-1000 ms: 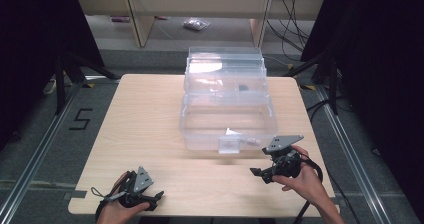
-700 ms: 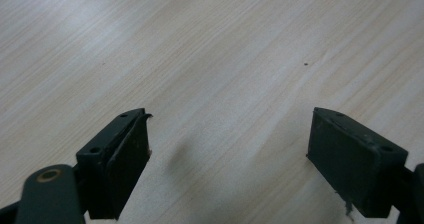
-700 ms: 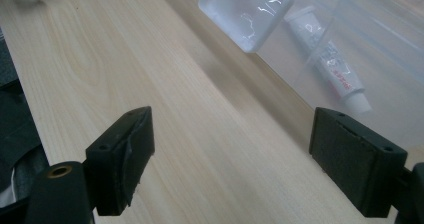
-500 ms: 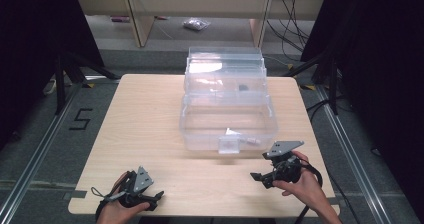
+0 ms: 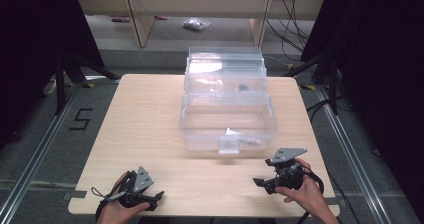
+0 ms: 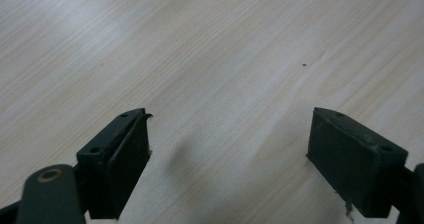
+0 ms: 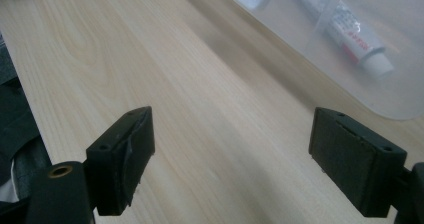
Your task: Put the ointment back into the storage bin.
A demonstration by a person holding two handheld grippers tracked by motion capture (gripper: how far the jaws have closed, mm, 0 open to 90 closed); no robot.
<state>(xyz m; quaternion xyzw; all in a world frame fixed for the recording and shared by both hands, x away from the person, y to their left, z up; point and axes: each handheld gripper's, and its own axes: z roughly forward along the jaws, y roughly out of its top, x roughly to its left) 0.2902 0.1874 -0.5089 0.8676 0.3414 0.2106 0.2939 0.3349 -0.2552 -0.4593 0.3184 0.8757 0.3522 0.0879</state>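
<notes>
A clear plastic box with its lid raised at the back stands at the middle of the wooden table. A small white tube lies inside near its front wall. My left gripper rests at the near left edge, open over bare wood. My right gripper hovers at the near right, in front of the box, its jaws open with nothing between them. In the right gripper view the box corner and the tube lie ahead to the right.
A latch tab juts from the box's front wall. Behind the table are a shelf unit and a small bag on the floor. Black stands and cables flank the table. A "5" mark is on the floor.
My right gripper has drawn back a little from the box toward the near edge. The left gripper has stayed put.
</notes>
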